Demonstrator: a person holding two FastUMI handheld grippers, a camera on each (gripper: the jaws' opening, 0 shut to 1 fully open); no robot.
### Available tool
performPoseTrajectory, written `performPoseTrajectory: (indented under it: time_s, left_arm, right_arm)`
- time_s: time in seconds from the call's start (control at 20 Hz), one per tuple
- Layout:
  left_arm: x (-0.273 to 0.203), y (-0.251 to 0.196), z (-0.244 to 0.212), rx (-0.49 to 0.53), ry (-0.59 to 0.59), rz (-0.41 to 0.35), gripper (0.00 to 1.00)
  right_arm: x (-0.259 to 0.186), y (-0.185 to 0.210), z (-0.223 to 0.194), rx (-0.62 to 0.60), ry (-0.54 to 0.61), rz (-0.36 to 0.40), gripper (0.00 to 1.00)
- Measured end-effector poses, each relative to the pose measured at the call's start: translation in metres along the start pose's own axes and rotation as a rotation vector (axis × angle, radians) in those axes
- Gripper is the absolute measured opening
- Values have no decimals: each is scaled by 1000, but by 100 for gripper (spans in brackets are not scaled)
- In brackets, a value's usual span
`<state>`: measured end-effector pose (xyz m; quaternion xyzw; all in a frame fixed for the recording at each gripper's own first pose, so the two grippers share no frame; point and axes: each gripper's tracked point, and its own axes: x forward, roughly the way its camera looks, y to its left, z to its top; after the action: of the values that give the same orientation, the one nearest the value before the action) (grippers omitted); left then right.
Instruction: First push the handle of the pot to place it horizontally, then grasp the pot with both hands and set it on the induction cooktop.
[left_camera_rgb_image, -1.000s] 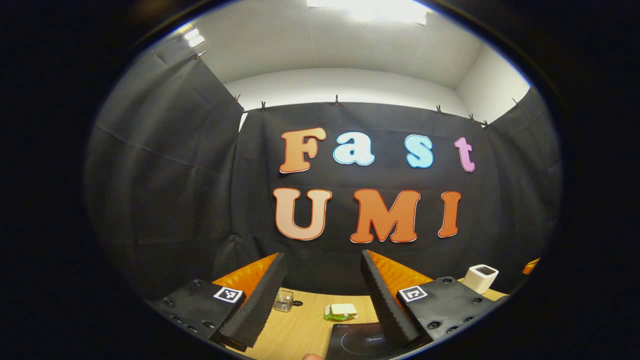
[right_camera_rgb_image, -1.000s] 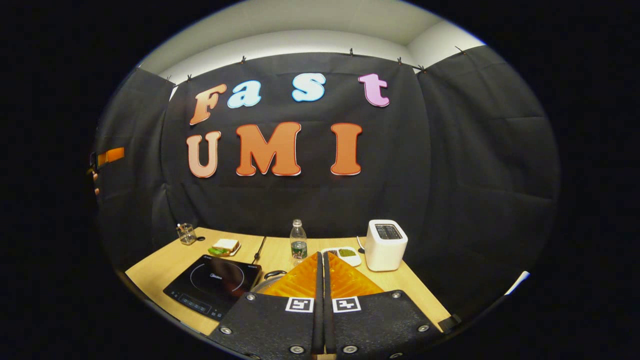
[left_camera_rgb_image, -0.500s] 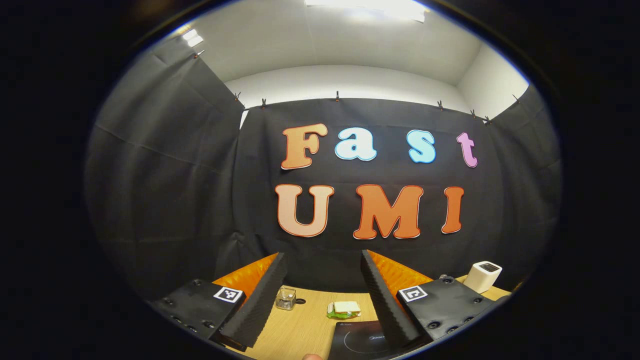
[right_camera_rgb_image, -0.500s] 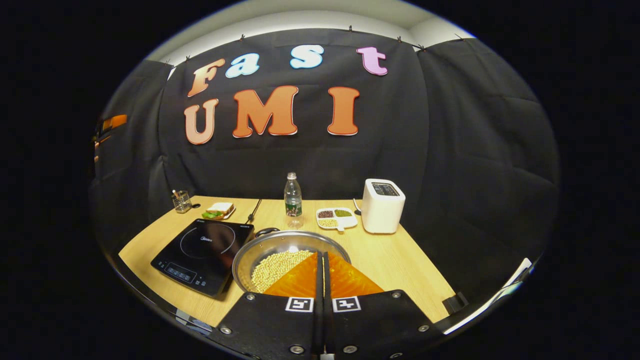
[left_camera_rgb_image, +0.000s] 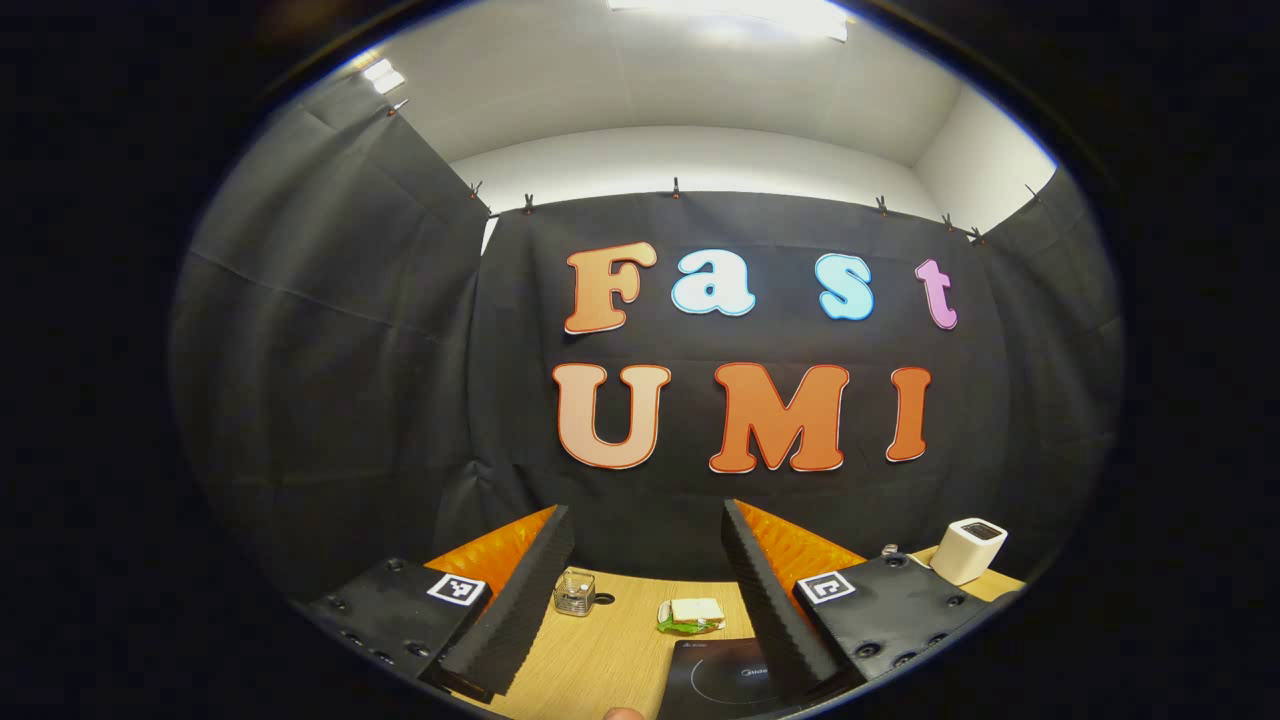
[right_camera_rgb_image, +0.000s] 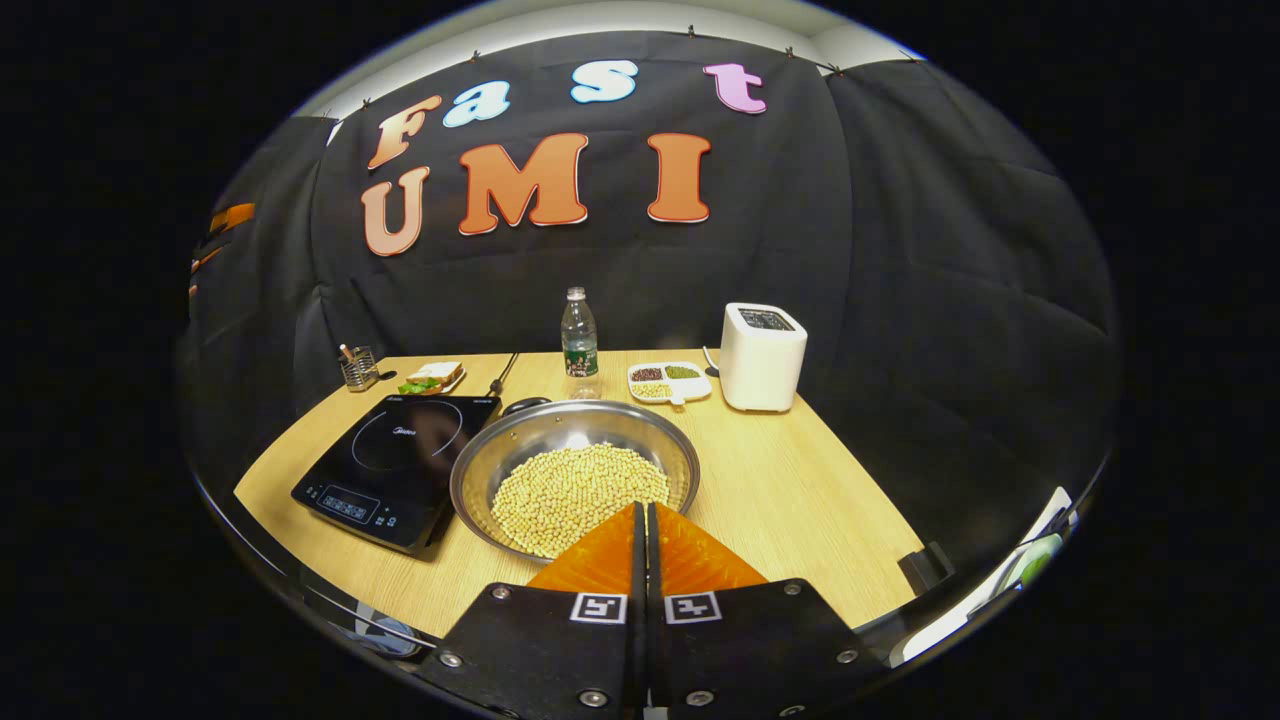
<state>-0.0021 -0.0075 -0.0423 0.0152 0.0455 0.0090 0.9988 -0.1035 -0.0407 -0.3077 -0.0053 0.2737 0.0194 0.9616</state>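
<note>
A wide steel pot (right_camera_rgb_image: 590, 425) full of pale beans sits on the wooden table (right_camera_rgb_image: 800, 500), just right of the black induction cooktop (right_camera_rgb_image: 395, 455). Its dark handle (right_camera_rgb_image: 525, 405) sticks out at the far rim, towards the back. My right gripper (right_camera_rgb_image: 641, 510) is shut with nothing in it and hangs above the pot's near rim. My left gripper (left_camera_rgb_image: 645, 525) is open and empty, held high and level over the table's left side. The cooktop (left_camera_rgb_image: 725, 680) lies below, between its fingers.
At the back stand a water bottle (right_camera_rgb_image: 578, 345), a white toaster (right_camera_rgb_image: 762, 356), a divided dish of beans (right_camera_rgb_image: 668, 381), a sandwich on a plate (right_camera_rgb_image: 432, 377) and a glass holder (right_camera_rgb_image: 357, 368). In the left gripper view the sandwich (left_camera_rgb_image: 690, 615) and the glass holder (left_camera_rgb_image: 573, 592) lie ahead.
The right gripper view has tipped downward and drawn back, so the whole pot and more of the table have come into sight. The left gripper has barely shifted.
</note>
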Motion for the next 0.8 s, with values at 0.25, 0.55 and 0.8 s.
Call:
performPoseTrajectory:
  time_s: [0.25,0.55,0.8]
  left_arm:
    - [-1,-7,-3,11,-3,-19,99]
    - [1,-10,-10,2,-8,-34,99]
    - [10,-8,-37,15,14,-30,99]
  right_arm:
    - [0,2,-31,15,61,6,0]
    - [7,16,-73,41,155,37,0]
    - [23,29,-101,64,231,56,0]
